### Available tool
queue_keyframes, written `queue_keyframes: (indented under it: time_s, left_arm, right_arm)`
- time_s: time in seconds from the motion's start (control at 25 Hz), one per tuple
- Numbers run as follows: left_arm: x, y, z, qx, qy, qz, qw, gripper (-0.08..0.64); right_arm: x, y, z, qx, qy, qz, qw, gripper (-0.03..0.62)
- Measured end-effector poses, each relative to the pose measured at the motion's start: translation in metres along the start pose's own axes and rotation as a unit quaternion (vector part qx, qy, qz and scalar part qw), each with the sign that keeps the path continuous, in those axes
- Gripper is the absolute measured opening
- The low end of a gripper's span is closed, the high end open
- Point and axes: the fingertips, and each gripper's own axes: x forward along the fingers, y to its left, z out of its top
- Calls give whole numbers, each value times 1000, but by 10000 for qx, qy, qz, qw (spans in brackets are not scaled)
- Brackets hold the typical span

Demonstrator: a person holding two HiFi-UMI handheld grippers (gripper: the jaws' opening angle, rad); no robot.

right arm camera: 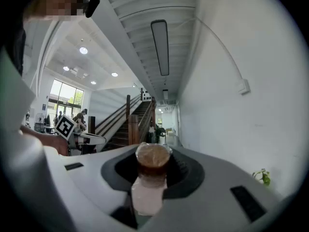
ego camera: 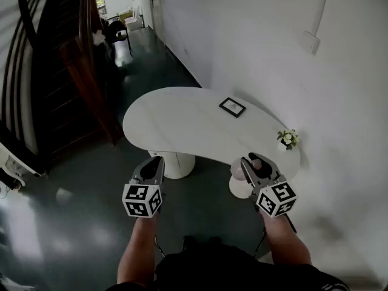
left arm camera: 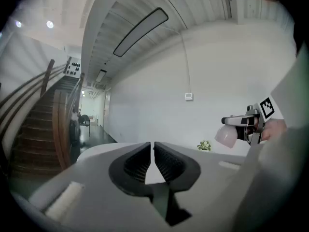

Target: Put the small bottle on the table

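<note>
**Item 1. Table** [ego camera: 182,123]: white, kidney-shaped top on two white pedestals. It stands on a dark glossy floor [ego camera: 91,223] against a white wall [ego camera: 260,41].

**Item 2. Frame** [ego camera: 232,107]: small and dark-edged. It lies flat on the table top toward the wall side.

**Item 3. Plant** [ego camera: 287,139]: a small green sprig with pale blooms in a white pot, at the right end of the table top and well apart from the frame. It also shows in the left gripper view [left arm camera: 204,145] and, partly cut off, in the right gripper view [right arm camera: 262,176].

**Item 4. Bottle** [right arm camera: 150,178]: small, with a pale pinkish body and a brown cap.
- Not on the table. It is carried in the air in the right gripper, at the table's near edge toward the right end.
- It is gripped high up, at the cap, and the body hangs below the jaws (clearest in the left gripper view [left arm camera: 225,136]).
- From the head view only a pale patch of it shows [ego camera: 239,172].

**Item 5. Right gripper** [ego camera: 250,161]: its jaws are clamped on the bottle [right arm camera: 153,154]. It is held roughly level, just short of the table edge.

**Item 6. Left gripper** [ego camera: 156,160]: its jaws are drawn together to a thin slit, with nothing between them [left arm camera: 151,146]. It points at the near edge of the table, left of the right gripper and apart from it.

**Item 7. Stairs** [ego camera: 54,71]: dark wood with a railing, to the left beyond the table.
</note>
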Motion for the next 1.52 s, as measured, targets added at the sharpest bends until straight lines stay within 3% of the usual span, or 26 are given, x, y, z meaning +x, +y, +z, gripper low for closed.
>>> queue_keyframes:
  time_s: [0.8, 1.04, 1.28, 1.52]
  left_arm:
    - [14, -32, -2, -98, 18, -22, 9999, 34]
    - [10, -36, -10, -88, 103, 135, 9998, 34]
    - [4, -17, -18, -131, 155, 349, 9992, 34]
    - [10, 37, -26, -257, 157, 591, 9978, 34]
  right_arm:
    - [-16, -22, -2, -149, 50, 58, 9999, 120]
    - [-15, -25, -6, -83, 42, 246, 9997, 120]
    - [7, -17, -11, -64, 115, 497, 9987, 120]
    - [60, -6, -9, -52, 152, 663, 9977, 120]
